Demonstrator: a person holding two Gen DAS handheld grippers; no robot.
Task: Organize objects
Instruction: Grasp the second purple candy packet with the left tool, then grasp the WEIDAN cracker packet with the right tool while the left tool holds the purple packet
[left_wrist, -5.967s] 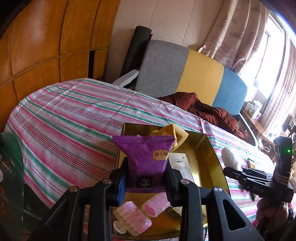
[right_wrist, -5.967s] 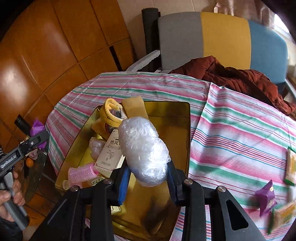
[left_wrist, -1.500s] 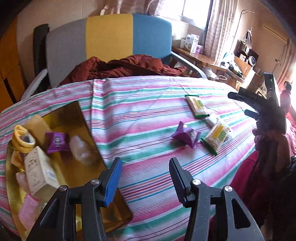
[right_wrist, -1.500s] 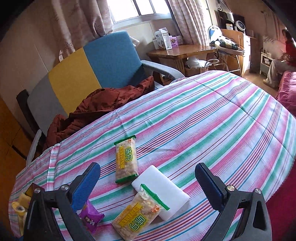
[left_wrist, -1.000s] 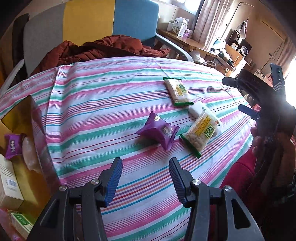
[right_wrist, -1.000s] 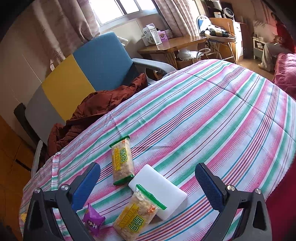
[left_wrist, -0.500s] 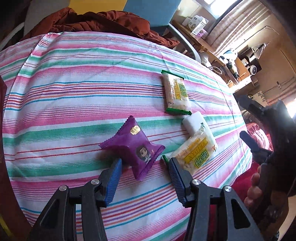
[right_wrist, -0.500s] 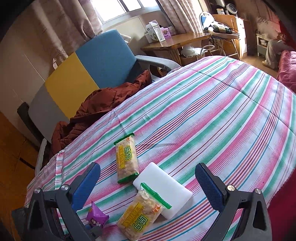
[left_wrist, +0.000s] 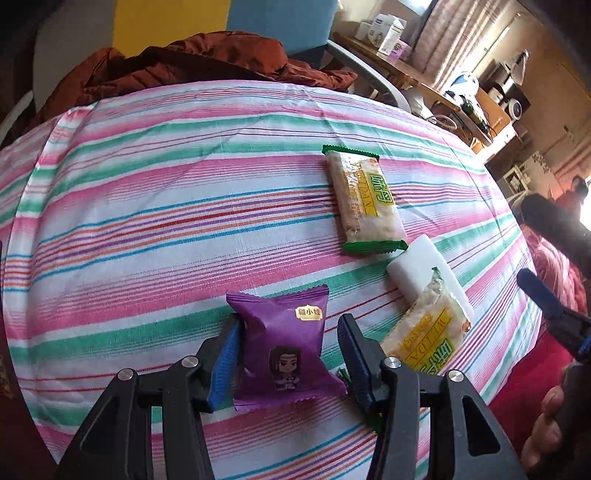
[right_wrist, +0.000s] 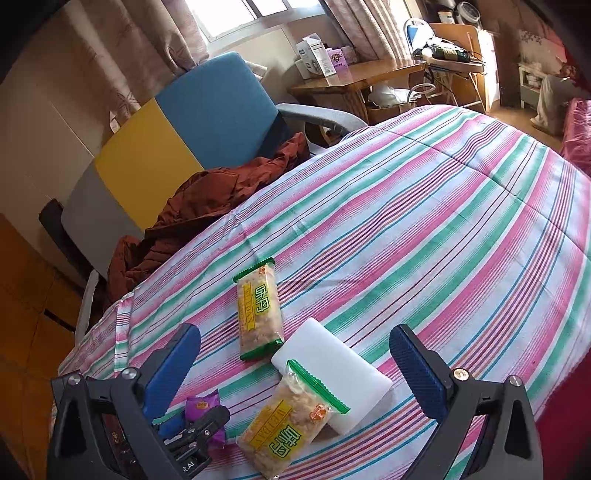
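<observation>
A purple snack packet (left_wrist: 284, 347) lies on the striped tablecloth (left_wrist: 166, 221). My left gripper (left_wrist: 288, 350) is open and straddles the packet; its left pad (left_wrist: 227, 354) touches the packet's edge, and the right pad stands just beside it. A green-trimmed cracker packet (left_wrist: 364, 199) lies further off. A second cracker packet (left_wrist: 428, 332) leans on a white block (left_wrist: 413, 266). My right gripper (right_wrist: 293, 339) hovers wide open above the white block (right_wrist: 332, 362) and both cracker packets (right_wrist: 258, 310) (right_wrist: 291, 424), holding nothing. The purple packet (right_wrist: 202, 404) shows at lower left.
A grey, yellow and blue chair (right_wrist: 177, 140) holding a rust-brown jacket (right_wrist: 207, 206) stands behind the table. A wooden desk (right_wrist: 354, 77) with boxes is further back. The table's rounded edge (right_wrist: 554, 369) drops off to the right. A hand (left_wrist: 546, 413) holds the right gripper.
My left gripper has advanced and lowered onto the purple packet, which now lies between its fingers. The right gripper has hardly moved and stays wide open.
</observation>
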